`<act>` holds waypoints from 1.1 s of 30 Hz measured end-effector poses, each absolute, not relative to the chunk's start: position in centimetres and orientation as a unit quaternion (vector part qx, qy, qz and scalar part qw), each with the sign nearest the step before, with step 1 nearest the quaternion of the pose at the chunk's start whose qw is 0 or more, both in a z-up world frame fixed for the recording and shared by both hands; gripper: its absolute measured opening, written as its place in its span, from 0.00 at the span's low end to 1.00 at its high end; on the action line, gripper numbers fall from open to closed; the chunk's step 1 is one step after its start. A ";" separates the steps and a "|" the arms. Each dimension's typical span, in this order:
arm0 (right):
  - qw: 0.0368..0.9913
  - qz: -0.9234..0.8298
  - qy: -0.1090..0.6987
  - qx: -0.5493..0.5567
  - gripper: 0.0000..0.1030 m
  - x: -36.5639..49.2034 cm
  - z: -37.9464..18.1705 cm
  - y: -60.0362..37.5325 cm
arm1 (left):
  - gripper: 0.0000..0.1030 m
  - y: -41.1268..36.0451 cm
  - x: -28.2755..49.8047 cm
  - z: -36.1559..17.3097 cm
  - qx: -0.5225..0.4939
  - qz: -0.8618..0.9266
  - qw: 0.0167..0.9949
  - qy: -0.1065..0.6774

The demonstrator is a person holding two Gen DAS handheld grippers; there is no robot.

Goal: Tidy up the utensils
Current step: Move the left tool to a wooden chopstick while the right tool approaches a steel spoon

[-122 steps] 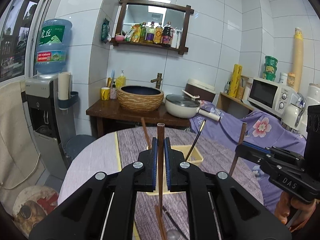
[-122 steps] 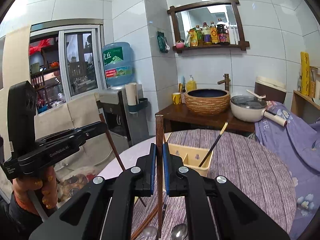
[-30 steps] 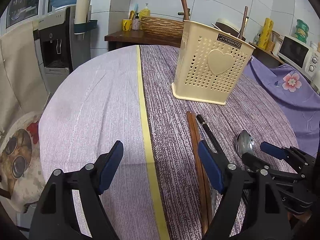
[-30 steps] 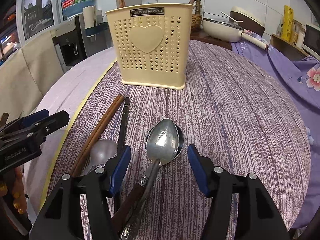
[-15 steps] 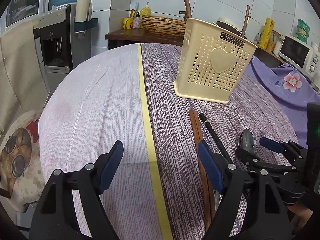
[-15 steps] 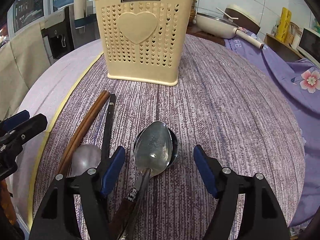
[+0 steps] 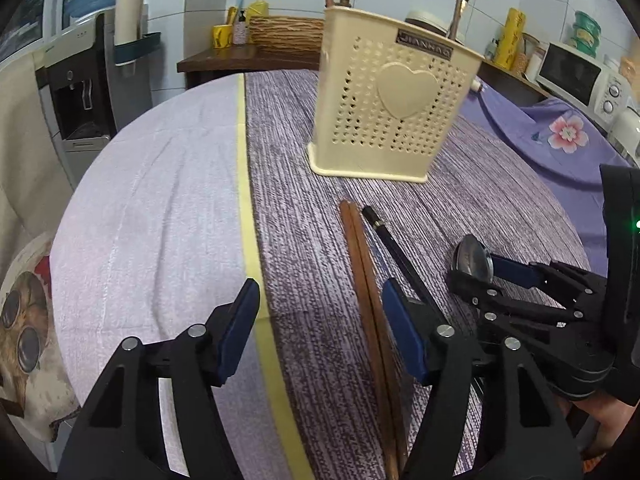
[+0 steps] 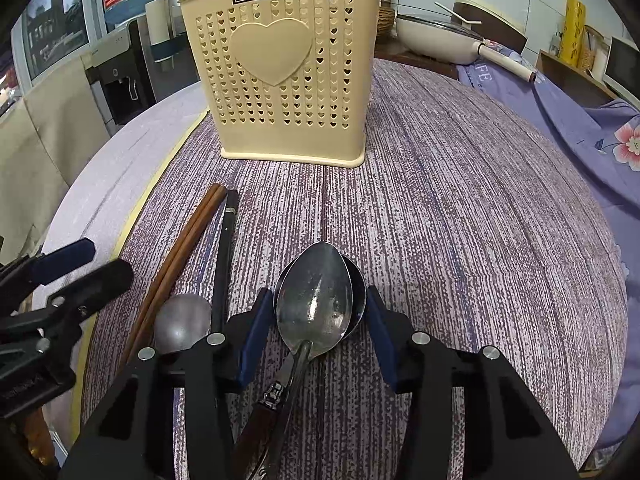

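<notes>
Right gripper spread around stacked spoons, left gripper spread, idle; I'd drop lower, pinch only the top spoon's neck, then lift.

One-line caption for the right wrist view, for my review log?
Right gripper, jaws open, straddles two stacked spoons before the cream utensil holder; brown chopsticks lie alongside.

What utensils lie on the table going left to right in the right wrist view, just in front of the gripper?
Brown chopsticks → matte grey spoon → black chopstick → stacked shiny spoons, which sit between the open right gripper.
</notes>
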State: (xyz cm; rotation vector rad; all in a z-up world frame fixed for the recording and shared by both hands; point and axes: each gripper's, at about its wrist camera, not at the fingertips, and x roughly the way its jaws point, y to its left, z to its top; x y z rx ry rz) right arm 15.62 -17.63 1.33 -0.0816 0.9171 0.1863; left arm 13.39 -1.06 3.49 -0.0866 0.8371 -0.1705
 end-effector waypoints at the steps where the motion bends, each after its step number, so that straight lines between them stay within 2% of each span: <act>1: 0.892 0.091 0.442 -0.036 0.45 15.6 1.3 -17.7 | 0.61 -1.2 13.3 3.4 -0.042 -0.085 0.908 0.408; 8: 0.893 0.097 0.439 -0.006 0.45 15.7 1.6 -18.7 | 0.60 -2.8 12.9 3.6 -0.023 -0.105 0.906 0.410; 18: 0.900 0.101 0.423 0.004 0.44 15.3 2.5 -19.6 | 0.36 -3.1 15.2 2.9 -0.032 -0.100 0.898 0.426; 24: 0.901 0.104 0.421 0.004 0.44 15.1 2.6 -19.7 | 0.33 -3.4 16.4 2.7 -0.018 -0.093 0.898 0.429; 26: 0.901 0.104 0.421 0.005 0.44 15.1 2.6 -19.7 | 0.30 -3.5 16.6 2.4 -0.014 -0.090 0.897 0.433; 33: 0.901 0.108 0.420 0.001 0.44 14.9 2.6 -19.5 | 0.29 -3.5 16.4 2.3 0.002 -0.081 0.899 0.430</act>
